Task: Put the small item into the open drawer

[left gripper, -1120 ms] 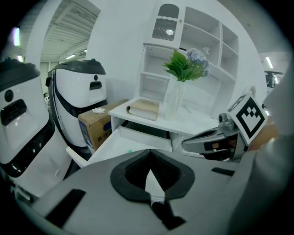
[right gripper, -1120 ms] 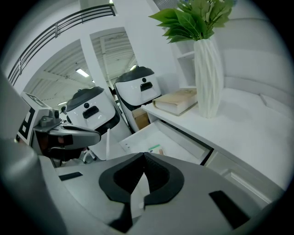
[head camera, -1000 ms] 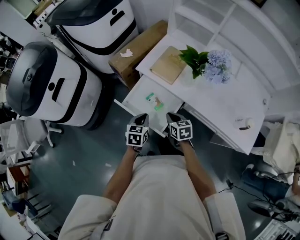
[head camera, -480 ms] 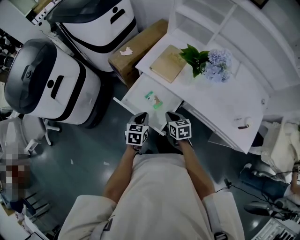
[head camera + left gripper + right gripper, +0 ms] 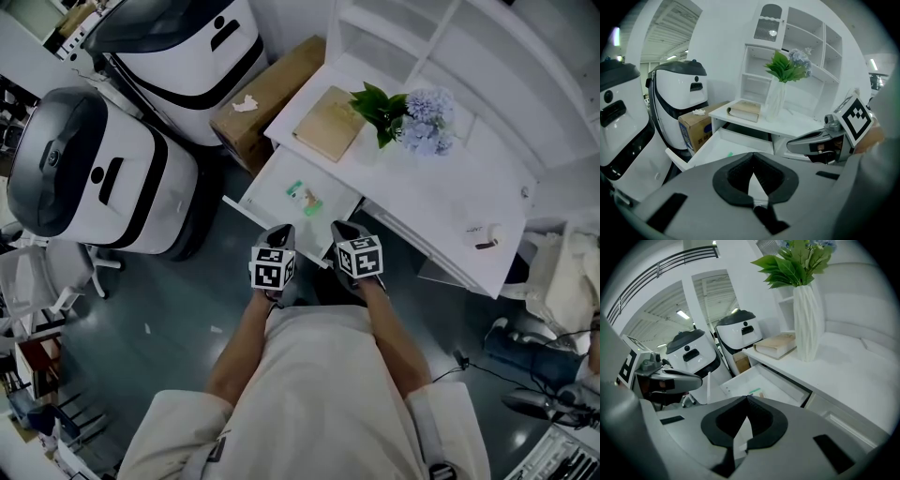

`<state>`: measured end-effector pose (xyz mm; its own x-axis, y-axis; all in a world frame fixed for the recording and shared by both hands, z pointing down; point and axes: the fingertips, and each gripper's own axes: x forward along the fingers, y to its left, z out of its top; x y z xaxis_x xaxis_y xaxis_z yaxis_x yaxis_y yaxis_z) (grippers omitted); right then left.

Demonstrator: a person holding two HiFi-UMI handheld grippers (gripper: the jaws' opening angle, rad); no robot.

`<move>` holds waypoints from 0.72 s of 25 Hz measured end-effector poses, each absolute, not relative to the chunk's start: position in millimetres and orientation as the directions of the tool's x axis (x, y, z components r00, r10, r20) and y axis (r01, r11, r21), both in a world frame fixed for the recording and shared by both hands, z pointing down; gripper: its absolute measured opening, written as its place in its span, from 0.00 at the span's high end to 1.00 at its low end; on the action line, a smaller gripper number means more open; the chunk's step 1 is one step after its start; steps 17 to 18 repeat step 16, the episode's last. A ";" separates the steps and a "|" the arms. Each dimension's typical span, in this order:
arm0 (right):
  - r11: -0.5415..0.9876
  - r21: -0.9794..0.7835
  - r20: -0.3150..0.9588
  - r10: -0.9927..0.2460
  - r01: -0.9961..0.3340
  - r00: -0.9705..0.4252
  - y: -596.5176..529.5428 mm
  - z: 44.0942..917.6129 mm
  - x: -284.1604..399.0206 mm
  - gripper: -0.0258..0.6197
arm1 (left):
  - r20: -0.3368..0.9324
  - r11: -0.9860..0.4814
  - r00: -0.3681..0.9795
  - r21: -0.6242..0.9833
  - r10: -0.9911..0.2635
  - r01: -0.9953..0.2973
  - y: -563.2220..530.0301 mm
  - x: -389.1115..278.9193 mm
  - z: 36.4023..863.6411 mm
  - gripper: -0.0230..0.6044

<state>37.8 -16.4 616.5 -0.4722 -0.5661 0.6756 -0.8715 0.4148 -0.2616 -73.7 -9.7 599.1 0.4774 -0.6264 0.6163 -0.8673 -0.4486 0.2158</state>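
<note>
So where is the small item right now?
In the head view the small item lies inside the open drawer, left of centre, just below the book on the desk.

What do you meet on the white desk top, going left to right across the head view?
Tan book → bunch of flowers → small white item.

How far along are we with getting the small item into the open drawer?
Done, it seems: a small green item lies in the open white drawer. In hand: nothing; the left gripper and right gripper are both shut and empty, near the drawer's front. Left: nothing obvious.
</note>
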 end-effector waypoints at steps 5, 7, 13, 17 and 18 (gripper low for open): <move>0.427 -0.262 0.676 -0.559 -0.865 -0.480 -14.2 618.8 36.3 0.92 | 0.619 -0.446 0.474 0.214 -0.626 -0.869 -9.4 -73.5 600.7 0.94; 0.433 -0.266 0.675 -0.554 -0.861 -0.487 -12.9 619.0 34.1 0.92 | 0.621 -0.442 0.471 0.215 -0.626 -0.871 -9.1 -74.8 601.5 0.94; 0.437 -0.261 0.680 -0.549 -0.861 -0.486 -14.1 618.5 34.6 0.92 | 0.616 -0.422 0.471 0.236 -0.632 -0.875 -13.0 -77.3 598.5 0.94; 0.438 -0.258 0.683 -0.548 -0.861 -0.483 -14.7 619.2 35.9 0.92 | 0.613 -0.418 0.469 0.238 -0.636 -0.877 -15.6 -78.4 597.4 0.94; 0.438 -0.258 0.683 -0.548 -0.861 -0.483 -14.7 619.2 35.9 0.92 | 0.613 -0.418 0.469 0.238 -0.636 -0.877 -15.6 -78.4 597.4 0.94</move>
